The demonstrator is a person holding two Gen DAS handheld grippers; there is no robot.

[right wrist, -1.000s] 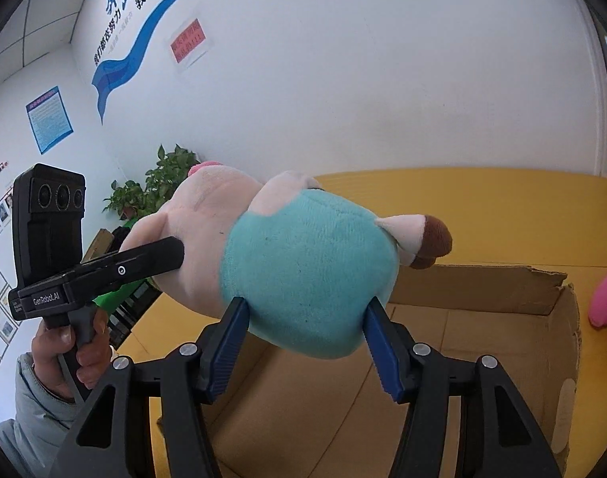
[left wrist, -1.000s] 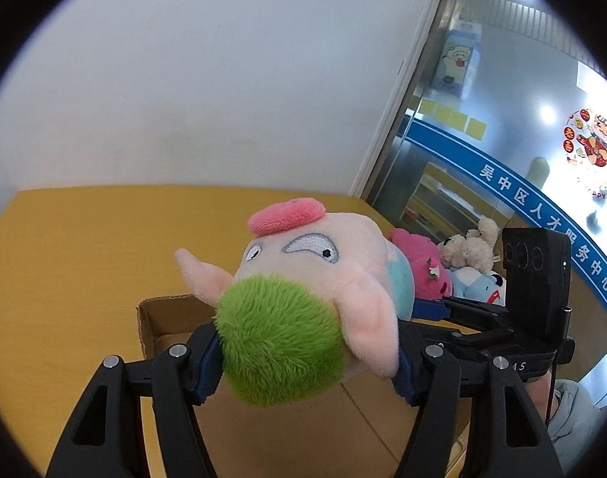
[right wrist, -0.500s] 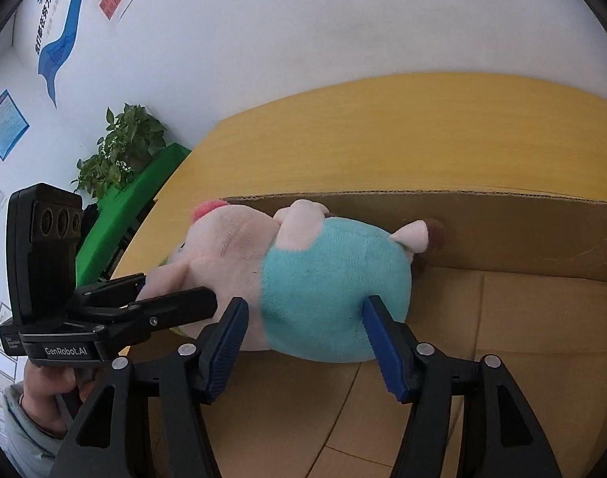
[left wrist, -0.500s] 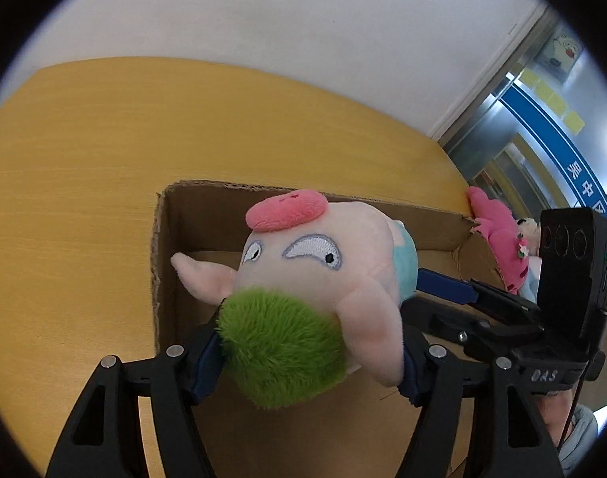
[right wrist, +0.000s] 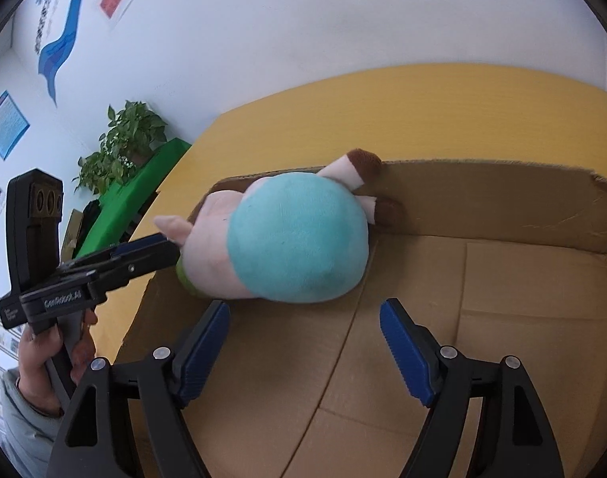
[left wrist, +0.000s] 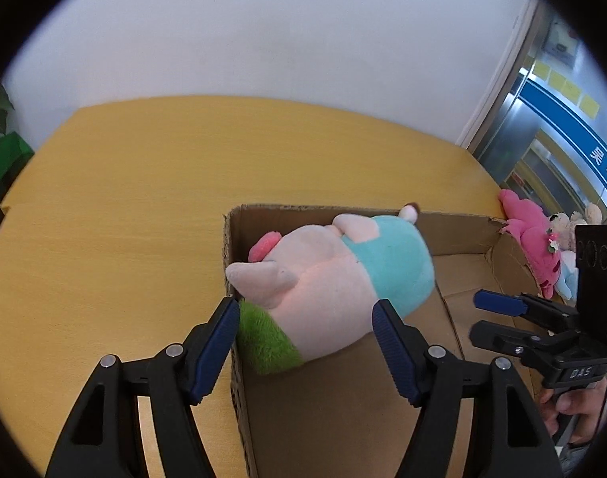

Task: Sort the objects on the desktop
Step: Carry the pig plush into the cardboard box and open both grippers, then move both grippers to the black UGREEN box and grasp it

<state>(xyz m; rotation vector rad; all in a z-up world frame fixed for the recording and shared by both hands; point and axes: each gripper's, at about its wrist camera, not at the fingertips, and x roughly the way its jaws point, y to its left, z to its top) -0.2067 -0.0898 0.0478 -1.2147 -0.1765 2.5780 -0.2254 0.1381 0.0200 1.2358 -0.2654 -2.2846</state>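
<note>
You are holding both the left gripper (left wrist: 305, 330) and right gripper (right wrist: 303, 334) with jaws spread, empty, so the pink-and-teal plush pig (left wrist: 331, 275) is lying free at mid-frame inside the brown cardboard box (right wrist: 502, 207).

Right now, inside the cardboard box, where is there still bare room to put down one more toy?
The cardboard box floor is bare right of the pig plush, out to the right wall, and in front of it toward the open right gripper. The far-left corner is crowded: the plush lies there against the back wall, with the open left gripper beside it.
</note>
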